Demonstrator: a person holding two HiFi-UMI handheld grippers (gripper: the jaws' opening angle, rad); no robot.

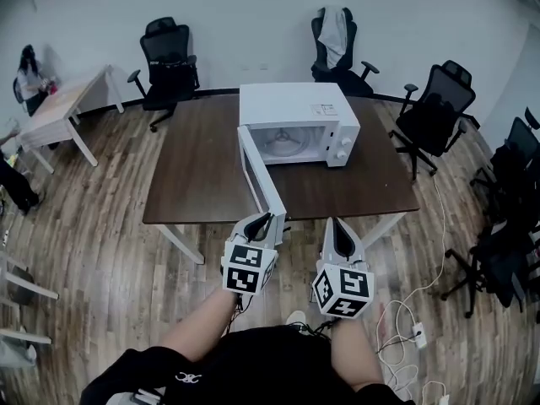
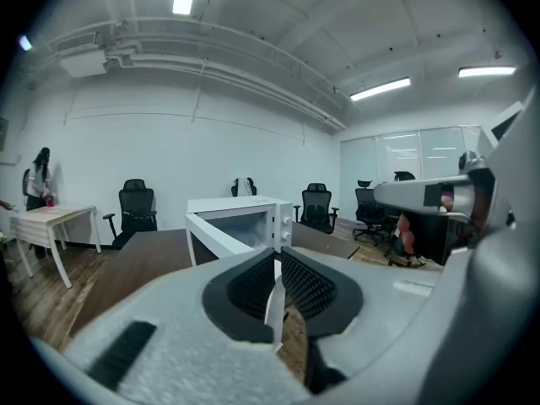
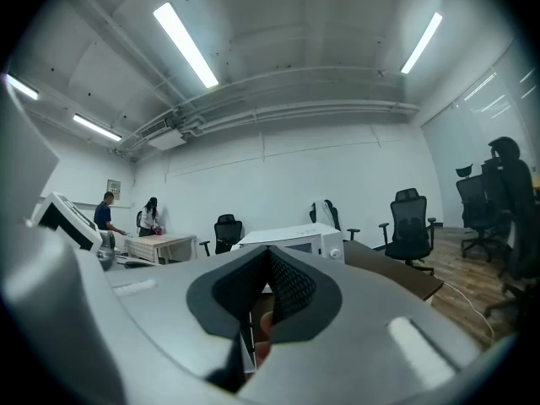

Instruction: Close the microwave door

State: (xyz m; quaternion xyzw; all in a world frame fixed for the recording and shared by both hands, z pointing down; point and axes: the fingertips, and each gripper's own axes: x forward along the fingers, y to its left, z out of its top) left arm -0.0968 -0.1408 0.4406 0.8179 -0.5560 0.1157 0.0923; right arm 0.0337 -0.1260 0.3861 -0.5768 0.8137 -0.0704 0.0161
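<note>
A white microwave stands on the brown table with its door swung wide open toward me; its edge reaches the table's front edge. My left gripper hangs just in front of the door's free end, jaws together, nothing held. My right gripper is beside it to the right, in front of the table edge, also shut and empty. In the left gripper view the microwave and its open door lie ahead past my left gripper. The right gripper view shows the microwave beyond my right gripper.
Black office chairs ring the table, with more at the right. A small white table stands far left with a person beside it. Cables and a power strip lie on the wooden floor at the lower right.
</note>
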